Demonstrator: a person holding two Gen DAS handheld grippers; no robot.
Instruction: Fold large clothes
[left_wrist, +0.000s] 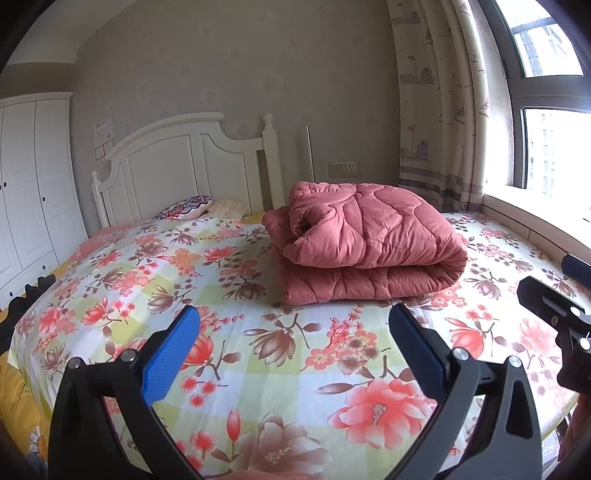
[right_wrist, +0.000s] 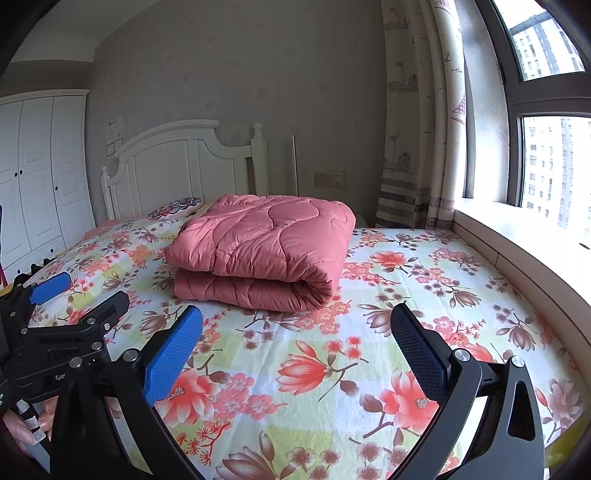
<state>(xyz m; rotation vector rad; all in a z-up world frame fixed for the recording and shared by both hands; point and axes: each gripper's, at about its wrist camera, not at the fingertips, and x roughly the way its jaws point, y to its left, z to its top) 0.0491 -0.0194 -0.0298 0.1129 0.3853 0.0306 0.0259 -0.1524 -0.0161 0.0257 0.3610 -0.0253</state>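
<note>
Bedroom conditions were noted as follows: a bed (left_wrist: 110, 266) with a floral sheet of pink, brown and pale green blooms occupied most of both views, backed by a white panelled headboard (left_wrist: 184, 162) against a grey patterned wall (left_wrist: 221, 66). White wardrobe doors (left_wrist: 33, 177) stood at the left of the room, and a wall socket (left_wrist: 344, 169) sat between the headboard and a curtain (left_wrist: 432, 110) printed with ships. A large window (right_wrist: 554, 147) ran along the right side of the bed, with tower blocks visible outside. A patterned pillow (left_wrist: 184, 206) lay at the head of the bed. The pink quilted comforter (left_wrist: 365, 243) lay folded in a thick stack on the sheet, toward the middle of the mattress and nearer the headboard than the grippers; its rounded fold faced the window side, and loose layered edges showed on the wardrobe side. The left gripper (left_wrist: 293, 347) was held above the sheet at the foot end, its blue-padded jaws spread wide with nothing between them. The right gripper (right_wrist: 295, 350) was likewise held over the sheet, jaws spread wide and empty. Both were well apart from the comforter. In the right wrist view the left gripper appeared at the left edge with part of a hand (right_wrist: 22, 428) below it.
</note>
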